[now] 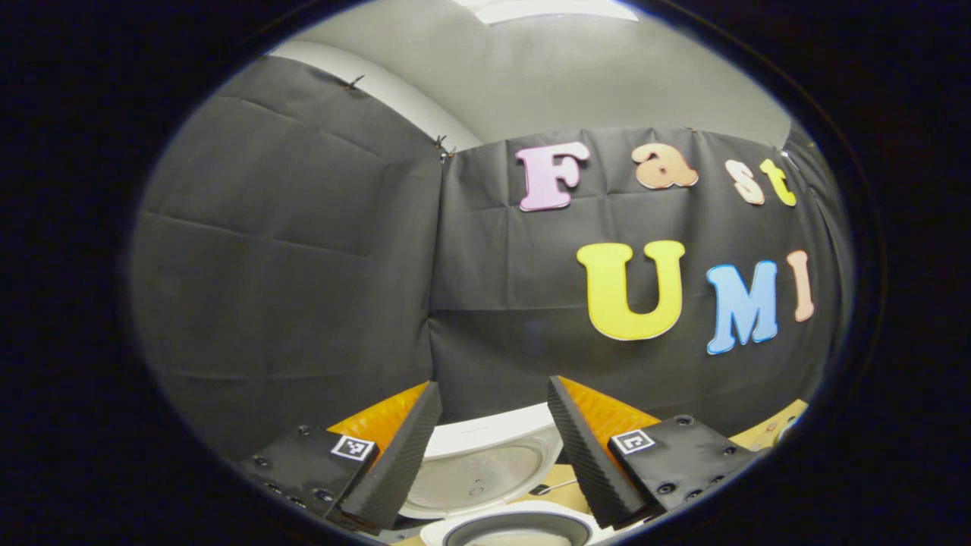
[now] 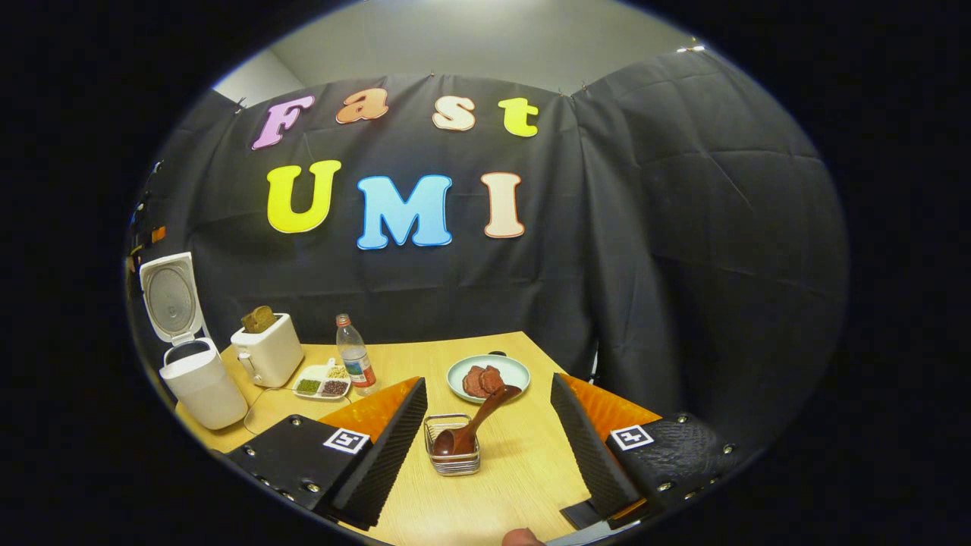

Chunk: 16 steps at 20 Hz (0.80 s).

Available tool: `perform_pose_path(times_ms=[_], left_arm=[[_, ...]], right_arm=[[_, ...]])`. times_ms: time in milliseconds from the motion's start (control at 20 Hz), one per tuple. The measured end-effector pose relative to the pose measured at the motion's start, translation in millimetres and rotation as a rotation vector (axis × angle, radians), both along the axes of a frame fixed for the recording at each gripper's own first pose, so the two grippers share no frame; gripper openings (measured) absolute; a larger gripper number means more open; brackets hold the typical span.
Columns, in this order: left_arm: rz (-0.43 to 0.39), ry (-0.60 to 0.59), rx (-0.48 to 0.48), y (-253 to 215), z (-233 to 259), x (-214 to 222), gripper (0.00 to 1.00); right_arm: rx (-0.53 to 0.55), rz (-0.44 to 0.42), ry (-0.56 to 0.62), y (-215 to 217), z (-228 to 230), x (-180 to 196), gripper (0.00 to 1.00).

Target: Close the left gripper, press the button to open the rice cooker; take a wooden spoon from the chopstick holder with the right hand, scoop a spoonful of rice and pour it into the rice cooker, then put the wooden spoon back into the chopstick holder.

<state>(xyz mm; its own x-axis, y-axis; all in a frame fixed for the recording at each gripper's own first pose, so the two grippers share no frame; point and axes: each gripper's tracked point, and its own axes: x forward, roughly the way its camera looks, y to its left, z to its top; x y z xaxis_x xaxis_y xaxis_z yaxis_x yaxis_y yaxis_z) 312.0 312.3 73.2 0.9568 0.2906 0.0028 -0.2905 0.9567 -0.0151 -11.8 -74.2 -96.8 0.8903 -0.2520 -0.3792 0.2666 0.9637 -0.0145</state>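
Wooden bench (image 2: 523, 455), both tongs released, rice cooker (image 2: 193, 379) lid up.
Right tongs (image 2: 489, 436) hover spread over the wooden spoon (image 2: 474, 421) leaning in the chopstick holder (image 2: 453, 455); left tongs (image 1: 493, 447) gape, seemingly above the cooker; cooker sits at nine o'clock.

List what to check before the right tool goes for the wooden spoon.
1. Lid of the rice cooker up: ok.
2. The wooden spoon sits in the chopstick holder, handle leaning out: ok.
3. The right tool is open and lined up on the holder: ok.
4. The left tool is open, over the cooker: ok.
5. Rice in the divided dish: cannot tell.
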Motion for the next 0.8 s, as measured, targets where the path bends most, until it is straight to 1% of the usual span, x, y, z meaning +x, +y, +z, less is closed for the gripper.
perform_pose_path(times_ms=[50,150,200,350,400,450,500,550,600,650,700,750,800], left_arm=[[0.009,0.02,-0.005,7.7,-5.4,12.0,1.0],[0.025,0.066,-0.021,23.1,-21.2,31.5,0.94],[0.039,0.097,-0.029,30.9,-31.6,40.3,0.97],[0.069,0.175,-0.06,48.3,-58.9,56.8,0.98],[0.083,0.199,-0.074,51.1,-67.1,60.3,0.91],[0.08,0.181,-0.071,50.6,-64.1,63.2,0.94],[0.087,0.189,-0.081,48.8,-63.2,59.8,0.97],[0.09,0.193,-0.08,48.8,-64.4,58.8,0.92],[0.088,0.188,-0.079,45.6,-64.0,57.7,0.96],[0.086,0.191,-0.081,42.4,-63.1,55.7,0.96],[0.084,0.189,-0.083,37.6,-63.5,52.0,0.92],[0.08,0.189,-0.081,31.5,-63.5,46.3,0.96],[0.078,0.189,-0.079,25.5,-63.5,41.1,0.92]], right_arm=[[0.001,-0.003,0.009,0.3,-3.2,-4.8,1.0],[0.001,-0.01,0.027,-0.6,-9.9,-11.6,1.0],[0.004,-0.013,0.039,-1.5,-13.5,-13.8,1.0],[0.012,-0.013,0.056,1.9,-20.6,-14.8,1.0],[0.008,-0.013,0.056,3.0,-21.0,-13.9,1.0],[0.003,-0.01,0.051,4.3,-19.1,-11.9,1.0],[0.003,-0.003,0.046,6.6,-17.6,-9.3,1.0],[0.007,0.007,0.042,10.3,-17.2,-6.0,1.0],[0.009,0.018,0.039,12.9,-16.8,-3.4,1.0],[0.008,0.028,0.035,14.3,-15.7,-1.9,1.0],[0.006,0.04,0.032,15.8,-14.0,0.1,0.99],[0.004,0.047,0.026,15.8,-13.2,1.4,0.99],[0.005,0.055,0.019,15.4,-11.9,2.9,0.99]])
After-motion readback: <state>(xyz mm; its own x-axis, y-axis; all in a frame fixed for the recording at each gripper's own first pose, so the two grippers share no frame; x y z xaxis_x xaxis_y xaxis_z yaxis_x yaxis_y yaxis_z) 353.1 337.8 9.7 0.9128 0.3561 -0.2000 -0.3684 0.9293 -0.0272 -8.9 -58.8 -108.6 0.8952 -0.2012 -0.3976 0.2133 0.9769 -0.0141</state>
